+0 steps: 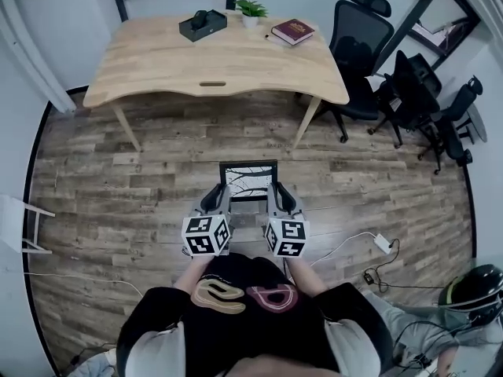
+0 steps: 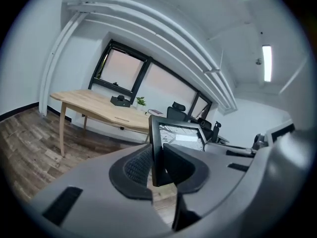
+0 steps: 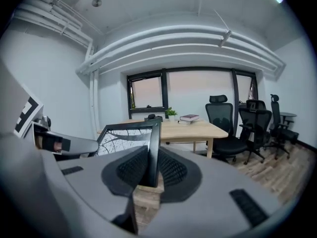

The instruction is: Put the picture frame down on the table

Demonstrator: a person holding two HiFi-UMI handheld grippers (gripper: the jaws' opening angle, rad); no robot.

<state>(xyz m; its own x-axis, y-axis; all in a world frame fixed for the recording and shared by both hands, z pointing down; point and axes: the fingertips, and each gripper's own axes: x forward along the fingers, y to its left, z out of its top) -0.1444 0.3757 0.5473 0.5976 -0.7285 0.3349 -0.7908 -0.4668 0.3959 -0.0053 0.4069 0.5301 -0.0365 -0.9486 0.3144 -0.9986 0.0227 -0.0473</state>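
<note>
Squarely in front of a standing person, a black picture frame (image 1: 248, 181) showing a pattern of dark branching lines hangs in the air over the plank floor (image 1: 118, 179), not on the table. The left gripper (image 1: 214, 201), at the frame's 8 o'clock, is clamped on its left edge, the black bar pinched between the ribbed pads. The right gripper (image 1: 281, 199), at 4 o'clock, is closed the same way on the right edge. The light wooden table (image 1: 157, 65) stands at the frame's 12 o'clock, well apart from it. Along the tabletop's far edge sit a black box (image 1: 203, 24), a small potted plant (image 1: 251, 10) and a dark red book (image 1: 292, 31). Black office chairs (image 1: 357, 53) crowd the room at 2 o'clock, just beside the table's right end.
</note>
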